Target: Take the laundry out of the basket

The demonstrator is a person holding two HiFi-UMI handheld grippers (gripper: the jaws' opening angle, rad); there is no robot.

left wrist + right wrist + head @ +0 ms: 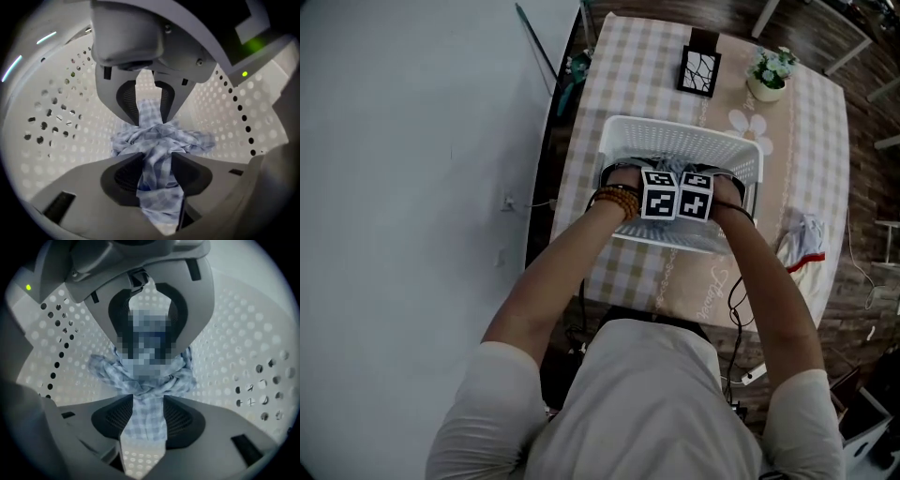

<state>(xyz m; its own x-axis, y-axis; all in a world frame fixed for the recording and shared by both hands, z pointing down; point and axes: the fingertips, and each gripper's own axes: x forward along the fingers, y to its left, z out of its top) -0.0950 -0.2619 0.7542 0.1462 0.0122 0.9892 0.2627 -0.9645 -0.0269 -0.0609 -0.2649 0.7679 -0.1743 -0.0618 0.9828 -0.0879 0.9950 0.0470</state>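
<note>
A white perforated laundry basket (675, 127) stands on the checked table. Both grippers reach down into it side by side, marker cubes touching: left gripper (659, 194), right gripper (696, 196). In the left gripper view the left gripper (152, 140) is shut on a bunched blue-checked cloth (161, 138), pinched tight between its pads. In the right gripper view the same checked cloth (143, 425) hangs flat between the pads of the right gripper (144, 380), which stand a little apart without squeezing it. A mosaic patch hides part of the cloth there.
The table (628, 75) carries a black framed stand (699, 70) and a small flower pot (769, 75) beyond the basket. A white garment with red trim (802, 242) lies at the table's right edge. A pale wall runs along the left. Basket walls (56, 117) surround both grippers.
</note>
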